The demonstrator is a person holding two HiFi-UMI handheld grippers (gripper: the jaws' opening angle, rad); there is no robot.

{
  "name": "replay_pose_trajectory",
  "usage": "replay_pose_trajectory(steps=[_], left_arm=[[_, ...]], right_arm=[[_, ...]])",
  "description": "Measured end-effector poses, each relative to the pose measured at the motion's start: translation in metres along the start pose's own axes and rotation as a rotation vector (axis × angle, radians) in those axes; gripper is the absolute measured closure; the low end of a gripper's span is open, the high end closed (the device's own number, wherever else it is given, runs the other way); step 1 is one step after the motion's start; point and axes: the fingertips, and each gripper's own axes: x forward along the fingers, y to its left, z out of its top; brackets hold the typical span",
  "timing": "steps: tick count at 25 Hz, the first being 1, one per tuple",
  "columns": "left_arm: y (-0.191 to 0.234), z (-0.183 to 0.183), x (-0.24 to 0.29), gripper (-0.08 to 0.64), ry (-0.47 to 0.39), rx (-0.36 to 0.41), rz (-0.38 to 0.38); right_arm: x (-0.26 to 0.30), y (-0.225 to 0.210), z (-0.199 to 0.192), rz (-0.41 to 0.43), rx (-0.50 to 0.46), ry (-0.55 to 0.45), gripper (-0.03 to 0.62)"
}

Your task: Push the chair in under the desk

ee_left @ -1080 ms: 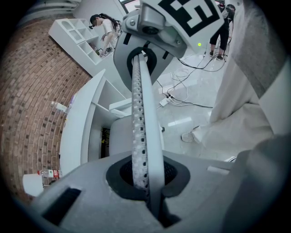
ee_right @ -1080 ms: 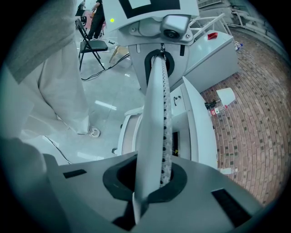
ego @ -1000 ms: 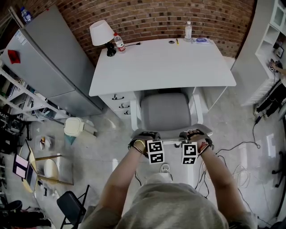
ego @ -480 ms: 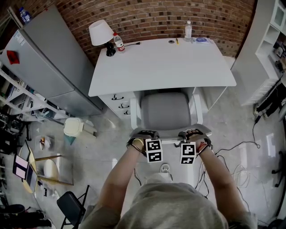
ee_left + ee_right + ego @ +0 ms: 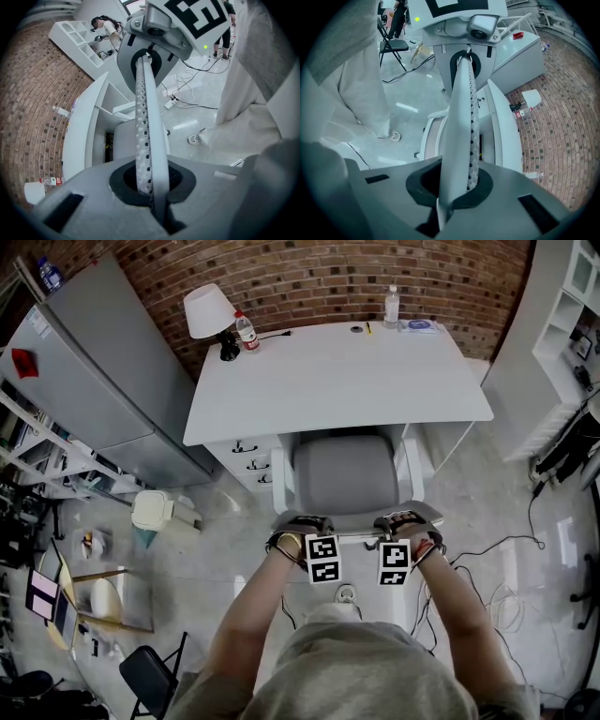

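The chair's grey seat [image 5: 345, 474], between white armrests, has its front under the white desk [image 5: 337, 371]. Its thin backrest [image 5: 361, 536] faces me, top edge seen from above. My left gripper [image 5: 319, 545] and right gripper [image 5: 398, 545] are both shut on that top edge, a hand's width apart and pointing at each other. In the left gripper view the backrest [image 5: 143, 122] runs edge-on from my left gripper [image 5: 151, 187] to the right gripper [image 5: 150, 56]. In the right gripper view the backrest [image 5: 461, 117] leaves my right gripper [image 5: 459, 187] the same way, perforated side toward the desk.
A lamp [image 5: 208, 310] and a bottle [image 5: 246, 331] stand at the desk's back left, another bottle [image 5: 391, 304] at the back right. Drawers [image 5: 248, 465] sit left of the chair. A white bin [image 5: 155, 510], a grey cabinet [image 5: 103, 381] and floor cables [image 5: 487, 549] flank the desk.
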Motion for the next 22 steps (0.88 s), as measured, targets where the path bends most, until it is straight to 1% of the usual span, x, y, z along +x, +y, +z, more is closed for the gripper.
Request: replay_pose_trajectory(steps=[8, 16, 20, 22], left_arm=[[-0.0009, 0.0011, 0.0001, 0.548, 0.001, 0.005, 0.003], [0.0, 0.0025, -0.0011, 0.548, 0.004, 0.016, 0.023], [0.002, 0.0031, -0.0025, 0.548, 0.008, 0.027, 0.045], [0.0, 0.0031, -0.0016, 0.548, 0.012, 0.028, 0.04]], right_arm=[[0.0005, 0.0013, -0.0018, 0.01, 0.011, 0.01, 0.581], [-0.0018, 0.0009, -0.0035, 0.008, 0.012, 0.018, 0.581], [-0.0037, 0.0006, -0.0034, 0.012, 0.014, 0.017, 0.581], [-0.0038, 0.0029, -0.0033, 0.02, 0.016, 0.016, 0.581]])
